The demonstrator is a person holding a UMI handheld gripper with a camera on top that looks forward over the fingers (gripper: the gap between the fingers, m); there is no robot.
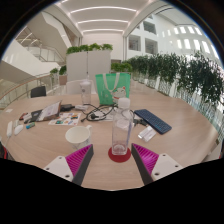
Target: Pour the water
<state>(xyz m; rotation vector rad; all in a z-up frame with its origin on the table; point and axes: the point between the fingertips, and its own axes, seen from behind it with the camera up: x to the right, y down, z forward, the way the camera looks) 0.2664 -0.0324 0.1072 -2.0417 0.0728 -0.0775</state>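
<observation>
1. Here we hold the tongs (112, 160) apart; the clear glass (121, 135) stands on its red coaster (120, 154) just ahead, between the fingers.
2. An off-centre approach could tip it.
3. Spilled water might reach the tablet (152, 121) on the counter (180, 140).

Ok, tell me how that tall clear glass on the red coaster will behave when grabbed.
The tall clear glass on the red coaster looks narrow for its height, so probably tips if nudged high. Smooth walls may be slippery. Likely fragile. It stands just ahead of the open tool.

Wooden table (180, 125) carries a dark notebook (152, 121), a tangle of cables (95, 112), scattered small items; green plants (185, 72) behind.
</observation>
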